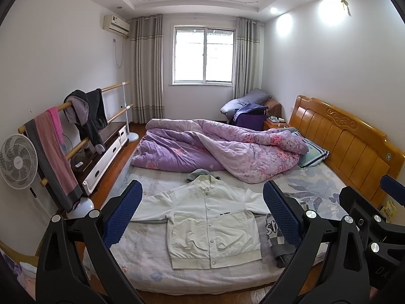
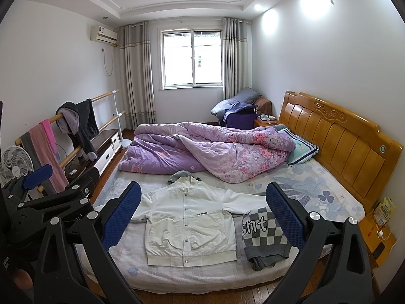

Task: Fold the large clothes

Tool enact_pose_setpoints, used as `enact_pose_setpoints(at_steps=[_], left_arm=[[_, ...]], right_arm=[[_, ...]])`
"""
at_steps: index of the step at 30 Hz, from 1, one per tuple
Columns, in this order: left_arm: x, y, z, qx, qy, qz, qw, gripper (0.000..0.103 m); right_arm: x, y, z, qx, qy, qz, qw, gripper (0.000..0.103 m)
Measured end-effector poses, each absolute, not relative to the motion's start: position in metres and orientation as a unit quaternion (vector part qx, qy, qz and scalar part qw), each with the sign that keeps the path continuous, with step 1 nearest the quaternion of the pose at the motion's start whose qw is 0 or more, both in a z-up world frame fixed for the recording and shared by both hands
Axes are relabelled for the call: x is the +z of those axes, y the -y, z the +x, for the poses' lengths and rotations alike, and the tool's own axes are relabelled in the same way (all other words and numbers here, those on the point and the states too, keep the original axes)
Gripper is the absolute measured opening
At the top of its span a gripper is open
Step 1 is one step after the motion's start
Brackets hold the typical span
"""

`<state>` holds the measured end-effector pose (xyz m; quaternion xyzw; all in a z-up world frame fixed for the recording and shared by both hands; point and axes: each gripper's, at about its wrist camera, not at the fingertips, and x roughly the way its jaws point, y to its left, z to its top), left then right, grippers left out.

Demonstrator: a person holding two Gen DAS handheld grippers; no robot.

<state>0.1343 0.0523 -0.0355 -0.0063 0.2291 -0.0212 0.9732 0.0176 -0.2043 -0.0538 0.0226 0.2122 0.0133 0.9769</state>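
White snap-front cotton jacket (image 2: 188,224) is lying flat, sleeves spread, unfolded on the bed (image 2: 329,197), just left of a folded grey-checked knit sweater (image 2: 263,238). I am holding my left tool (image 1: 202,212) and right tool (image 2: 203,210) wide open, gripping nothing.

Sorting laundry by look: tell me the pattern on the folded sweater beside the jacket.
Grey-and-white checkerboard sweater with lettering, clearest in the right wrist view.

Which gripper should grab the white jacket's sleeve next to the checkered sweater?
Probably the right gripper: open, nearer the checkered grey-and-white knit sweater and that sleeve of the white button-front jacket.
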Motion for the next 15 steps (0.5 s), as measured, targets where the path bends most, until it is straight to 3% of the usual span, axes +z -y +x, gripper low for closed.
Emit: enact_pose_setpoints(at_steps=[15], left_arm=[[-0.0357, -0.0537, 0.1375, -0.018, -0.230, -0.007, 0.973, 0.097]], right_arm=[[-0.0538, 0.2049, 0.0213, 0.015, -0.213, 0.022, 0.977, 0.095]])
